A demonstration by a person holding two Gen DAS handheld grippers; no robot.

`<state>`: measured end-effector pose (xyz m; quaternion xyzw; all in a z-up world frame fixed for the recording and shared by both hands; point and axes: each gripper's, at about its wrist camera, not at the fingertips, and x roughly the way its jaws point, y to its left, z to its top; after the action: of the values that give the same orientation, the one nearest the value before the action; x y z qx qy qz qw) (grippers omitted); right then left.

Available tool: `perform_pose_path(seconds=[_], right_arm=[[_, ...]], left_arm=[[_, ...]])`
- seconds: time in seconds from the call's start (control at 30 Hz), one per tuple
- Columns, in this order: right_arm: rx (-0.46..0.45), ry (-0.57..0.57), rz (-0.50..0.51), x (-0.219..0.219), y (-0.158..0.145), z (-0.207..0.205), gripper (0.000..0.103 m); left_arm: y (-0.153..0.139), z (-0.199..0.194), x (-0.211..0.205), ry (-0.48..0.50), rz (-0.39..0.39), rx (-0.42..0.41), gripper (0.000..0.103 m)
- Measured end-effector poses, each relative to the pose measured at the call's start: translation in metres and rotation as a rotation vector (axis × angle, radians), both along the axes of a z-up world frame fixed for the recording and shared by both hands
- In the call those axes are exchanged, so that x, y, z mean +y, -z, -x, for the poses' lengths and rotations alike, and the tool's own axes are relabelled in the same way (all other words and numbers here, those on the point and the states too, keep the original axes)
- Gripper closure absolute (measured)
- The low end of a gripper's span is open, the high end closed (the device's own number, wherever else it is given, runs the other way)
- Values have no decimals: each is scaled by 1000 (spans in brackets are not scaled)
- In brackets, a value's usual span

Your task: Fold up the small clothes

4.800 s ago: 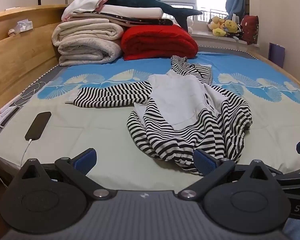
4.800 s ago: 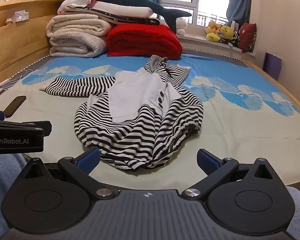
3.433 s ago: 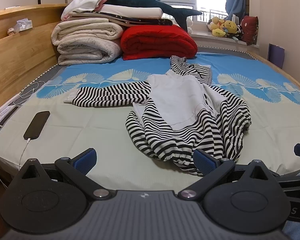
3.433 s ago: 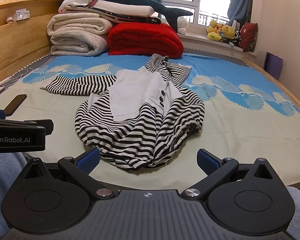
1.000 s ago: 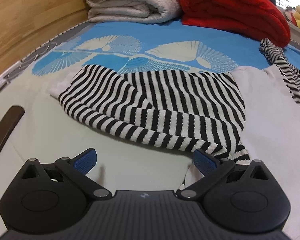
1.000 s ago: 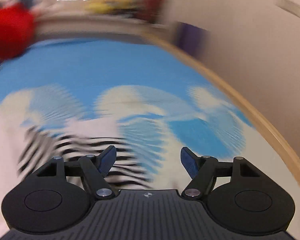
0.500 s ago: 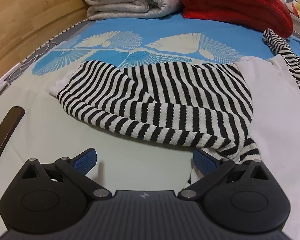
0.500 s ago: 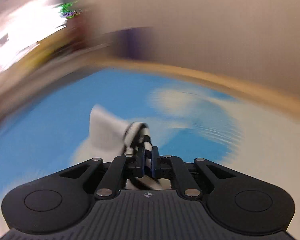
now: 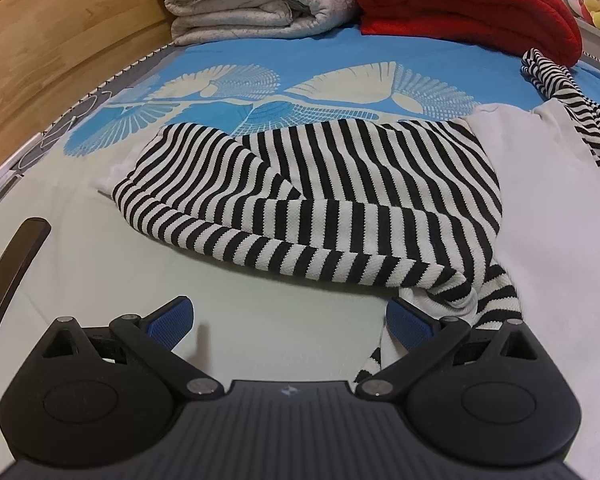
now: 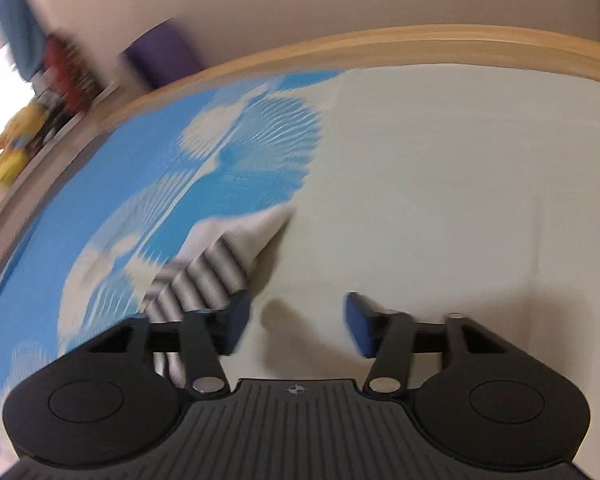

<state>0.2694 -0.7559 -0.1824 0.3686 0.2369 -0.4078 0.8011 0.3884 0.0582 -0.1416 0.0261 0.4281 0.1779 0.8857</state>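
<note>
Garment: the striped top (image 9: 332,200) lies on the bed (image 9: 100,272), filling the middle and right of the left wrist view; its white panel (image 9: 560,208) runs down the right edge.
Left sleeve: bunched and creased in mid-frame, cuff toward the left.
Right sleeve: its cuff (image 10: 224,256) lies lower left of centre in the right wrist view, blurred, stretched out over the sheet.
Left gripper (image 9: 290,316): fingers spread wide, nothing between them, low over bare sheet; striped hem just beside the right-hand finger.
Right gripper (image 10: 296,320): jaws have just been opening and stand apart; cuff beside the left finger, not between the pads.
Step, as I judge it: spreading the top flat before folding.
Doing it well: pinch one layer at the left cuff, draw it outward until creases go, then release flat.
Hazard: phone (image 9: 12,272) at left edge; keep the pull short of it.
</note>
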Motion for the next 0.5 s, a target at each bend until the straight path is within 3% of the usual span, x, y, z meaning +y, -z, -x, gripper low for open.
perform_pose_path(seconds=[0.1, 0.13, 0.2, 0.27, 0.33, 0.5], right_arm=[[-233, -57, -151, 0, -2, 2, 56], [-293, -48, -199, -2, -6, 0, 45], [-262, 18, -178, -5, -13, -15, 34], [-161, 89, -137, -7, -18, -28, 35], [-89, 110, -71, -5, -21, -39, 100], [-139, 121, 86, 19, -71, -11, 102]], left_arm=[[2, -1, 1, 2, -3, 3, 0], [3, -1, 0, 5, -7, 5, 0], [4, -1, -1, 13, -17, 4, 0], [4, -1, -1, 16, -20, 3, 0], [4, -1, 0, 14, -16, 4, 0], [4, -1, 2, 7, -1, 9, 0]])
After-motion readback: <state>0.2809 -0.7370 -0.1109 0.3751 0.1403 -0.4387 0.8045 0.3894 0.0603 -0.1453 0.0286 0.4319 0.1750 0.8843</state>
